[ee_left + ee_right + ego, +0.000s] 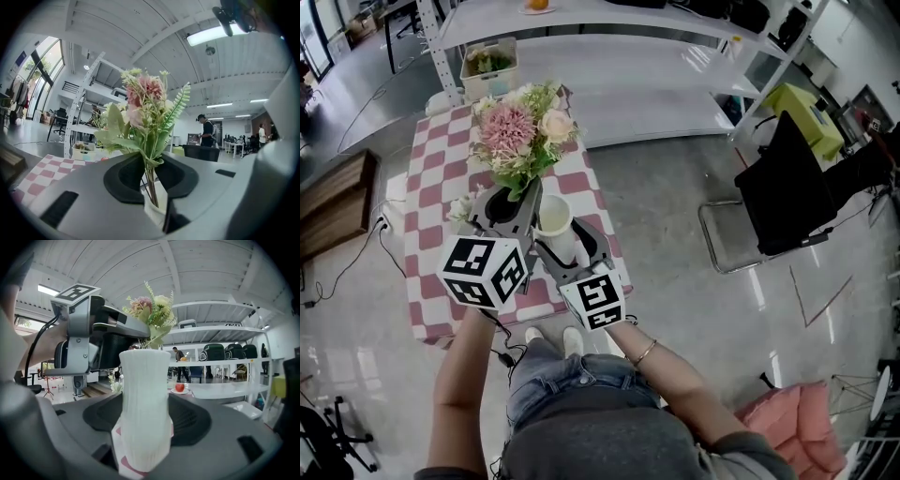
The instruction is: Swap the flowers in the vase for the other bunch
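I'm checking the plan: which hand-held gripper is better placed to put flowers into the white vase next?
Left. The left hand-held gripper grips the pink bouquet by its stems, close by the empty white vase, which the right hand-held gripper clamps steady.

Stems of pink flower bunch (146, 110) in left claw (151, 183)

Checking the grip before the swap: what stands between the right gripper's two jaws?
The white ribbed vase, upright, with the right gripper closed on its sides. The right gripper view shows it; the head view shows its mouth empty.
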### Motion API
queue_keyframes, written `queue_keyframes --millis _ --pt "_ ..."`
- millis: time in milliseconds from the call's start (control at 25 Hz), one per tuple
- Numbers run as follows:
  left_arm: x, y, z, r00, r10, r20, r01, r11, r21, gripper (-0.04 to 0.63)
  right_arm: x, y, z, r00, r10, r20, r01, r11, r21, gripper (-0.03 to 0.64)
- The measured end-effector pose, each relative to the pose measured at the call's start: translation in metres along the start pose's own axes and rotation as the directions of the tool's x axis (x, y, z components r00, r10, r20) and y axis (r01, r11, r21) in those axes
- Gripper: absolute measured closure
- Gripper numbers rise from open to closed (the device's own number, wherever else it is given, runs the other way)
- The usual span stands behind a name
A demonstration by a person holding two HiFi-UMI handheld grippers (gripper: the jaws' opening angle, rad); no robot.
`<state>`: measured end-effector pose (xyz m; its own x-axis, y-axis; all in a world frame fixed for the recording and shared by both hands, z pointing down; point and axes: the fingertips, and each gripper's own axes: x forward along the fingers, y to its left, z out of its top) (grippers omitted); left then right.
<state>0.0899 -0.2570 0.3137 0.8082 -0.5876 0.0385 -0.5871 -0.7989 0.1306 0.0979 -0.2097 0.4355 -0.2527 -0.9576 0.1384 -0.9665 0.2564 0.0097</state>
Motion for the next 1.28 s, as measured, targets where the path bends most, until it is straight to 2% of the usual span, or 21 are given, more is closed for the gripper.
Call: queue_keyframes --millis 840,1280 --pt "-0.015 -0.013 -0.032 0.993 0.0 -0.119 0.007 0.998 0.061 0.498 -0.002 0.0 -0.002 1.0 0.003 -0.002 -0.003 1.0 -0.009 0.305" --pt "-0.021 -0.014 -0.043 0.981 -0.003 -0.194 0.019 0.997 0.079 0.434 -0.002 0.001 0.0 1.0 0.012 -0.003 -0.012 1.0 -0.004 0.305"
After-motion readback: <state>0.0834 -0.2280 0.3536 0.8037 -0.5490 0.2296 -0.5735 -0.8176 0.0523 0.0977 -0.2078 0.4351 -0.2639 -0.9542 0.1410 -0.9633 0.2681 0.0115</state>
